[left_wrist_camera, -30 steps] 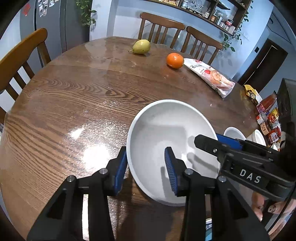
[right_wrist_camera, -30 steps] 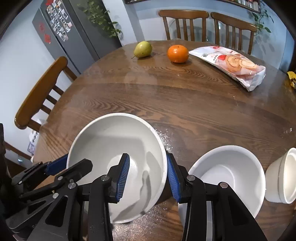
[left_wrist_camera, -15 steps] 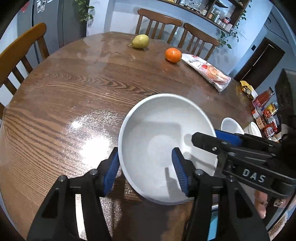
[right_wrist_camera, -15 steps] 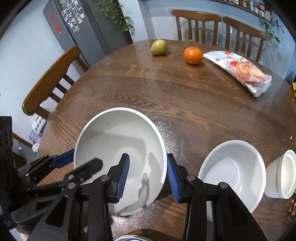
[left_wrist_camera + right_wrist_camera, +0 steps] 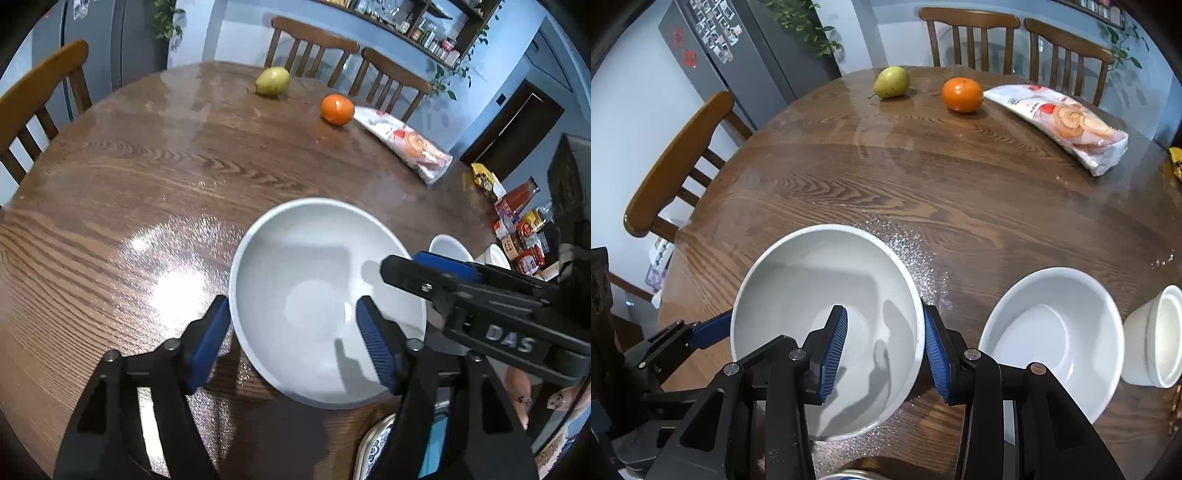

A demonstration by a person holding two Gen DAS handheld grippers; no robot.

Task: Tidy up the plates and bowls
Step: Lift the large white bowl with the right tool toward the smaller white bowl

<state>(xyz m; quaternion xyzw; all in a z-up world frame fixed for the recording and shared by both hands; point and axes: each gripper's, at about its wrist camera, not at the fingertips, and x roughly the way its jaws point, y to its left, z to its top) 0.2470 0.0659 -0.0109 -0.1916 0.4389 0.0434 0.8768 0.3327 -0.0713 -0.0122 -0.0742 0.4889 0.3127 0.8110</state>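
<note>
A large white bowl (image 5: 314, 295) rests on the round wooden table (image 5: 147, 177), close to its near edge. My left gripper (image 5: 291, 343) straddles the bowl's near-left rim and its jaws are opening. One pad is outside the wall, the other inside, and neither presses. My right gripper (image 5: 886, 347) is closed across the bowl's right wall (image 5: 918, 332), one pad inside and one outside. A medium white bowl (image 5: 1052, 332) and a small white bowl (image 5: 1156, 336) lying on its side sit to the right. A patterned plate (image 5: 373, 443) peeks in below.
At the far side of the table lie a green pear (image 5: 892, 82), an orange (image 5: 962, 94) and a bag of snacks (image 5: 1060, 118). Wooden chairs (image 5: 676, 166) ring the table. Sauce bottles and packets (image 5: 517, 229) stand beyond its right edge.
My left gripper's jaws, shut on the large bowl's rim a second ago, have spread apart and let it go. The right gripper keeps the same hold on the bowl.
</note>
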